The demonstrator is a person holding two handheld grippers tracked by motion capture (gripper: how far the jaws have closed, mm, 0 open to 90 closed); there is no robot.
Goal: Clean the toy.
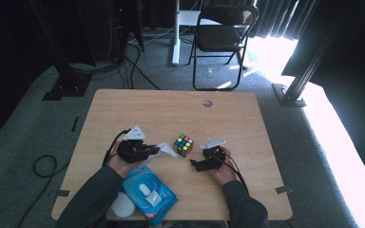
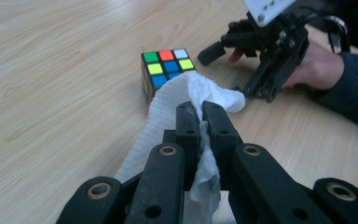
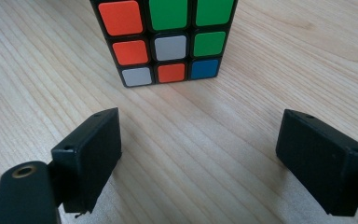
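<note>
Two grippers are flanking a puzzle cube [image 1: 183, 145] on the wooden table [image 1: 123, 109].
Left gripper [image 1: 158, 151] is pinching a white wipe [image 2: 177, 100] just beside the cube; right gripper [image 3: 198, 154] is sitting near it, jaws spread wide around bare wood.

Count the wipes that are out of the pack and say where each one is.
1. The wipe is pinched in the left claw, its loose end lying against the cube. More may be inside the blue pack.
</note>
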